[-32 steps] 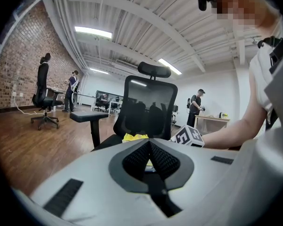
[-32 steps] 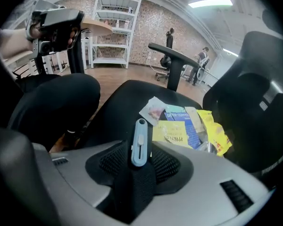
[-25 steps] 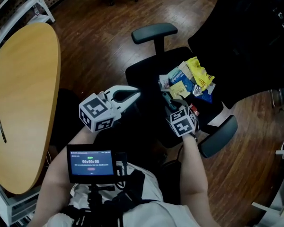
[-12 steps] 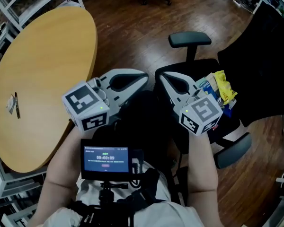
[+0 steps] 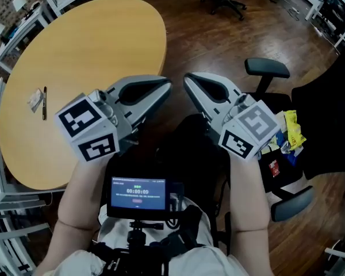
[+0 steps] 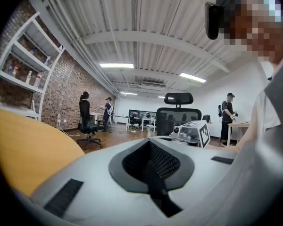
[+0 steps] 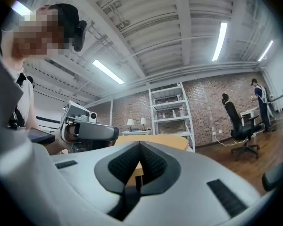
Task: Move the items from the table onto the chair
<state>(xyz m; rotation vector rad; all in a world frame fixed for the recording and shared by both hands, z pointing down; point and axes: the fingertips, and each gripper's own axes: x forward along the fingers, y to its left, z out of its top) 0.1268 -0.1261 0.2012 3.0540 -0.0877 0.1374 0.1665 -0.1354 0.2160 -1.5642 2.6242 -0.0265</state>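
On the round yellow wooden table (image 5: 92, 45), near its left edge, lie a small pale packet (image 5: 34, 100) and a thin dark pen (image 5: 44, 102). They are just beside each other and well apart from both tools. In front of the table's near right edge hangs the left gripper (image 5: 164, 88), grey and pointed, held level with its marker cube toward the person. Its own view shows the two jaws drawn narrow together, the ribbed pads meeting each other. Just off the table's near edge, at the person's chest, sits a small black screen (image 5: 139, 190) with lit readouts.

Right of the table, over the dark wooden floor (image 5: 201, 33), the right gripper (image 5: 190, 81) is also held level. Its tip is near the left one's but apart from it. Its jaws are likewise closed on each other, with a sliver of the table showing through the notch behind the pads.

Farther right of the table stands the black office chair (image 5: 267, 68). On its seat lies a heap of packets (image 5: 283, 142), a bright yellow one uppermost. Neither tool touches the heap.
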